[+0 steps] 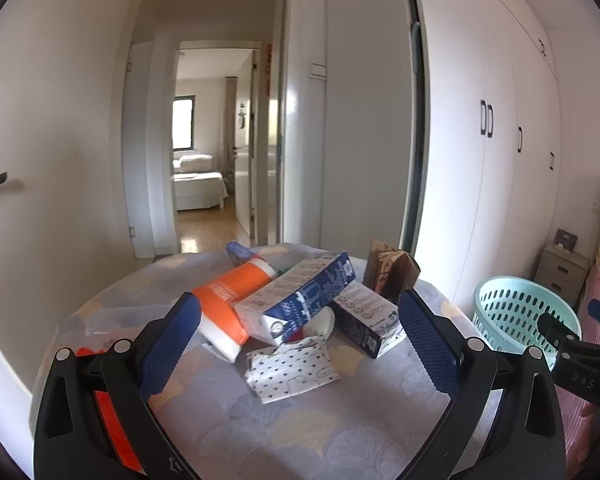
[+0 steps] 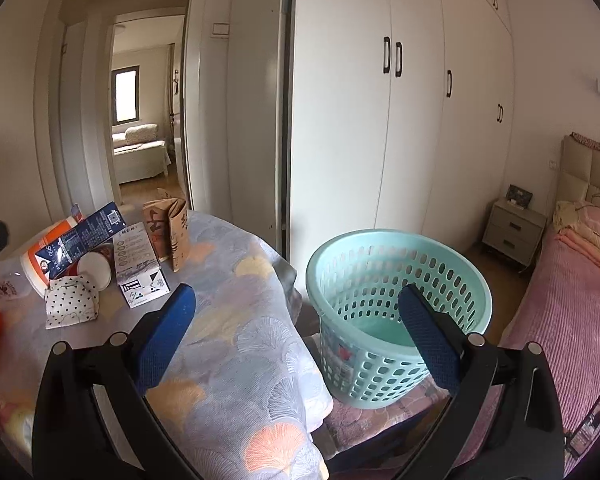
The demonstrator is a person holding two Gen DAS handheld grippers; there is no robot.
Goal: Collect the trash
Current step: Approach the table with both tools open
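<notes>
The left gripper [image 1: 300, 320] is wide open and holds nothing. Just ahead of its fingers, on the table [image 1: 300, 420], lies the trash: a spotted packet [image 1: 290, 368] nearest, behind it a blue-white carton [image 1: 300, 300] leaning on an orange cup [image 1: 226, 300], and toward the right finger a second carton [image 1: 366, 320] and a brown paper bag [image 1: 390, 270]. The right gripper [image 2: 296, 316] is also wide open and empty; the green basket [image 2: 396, 280] stands directly ahead of its right finger, beside the table.
</notes>
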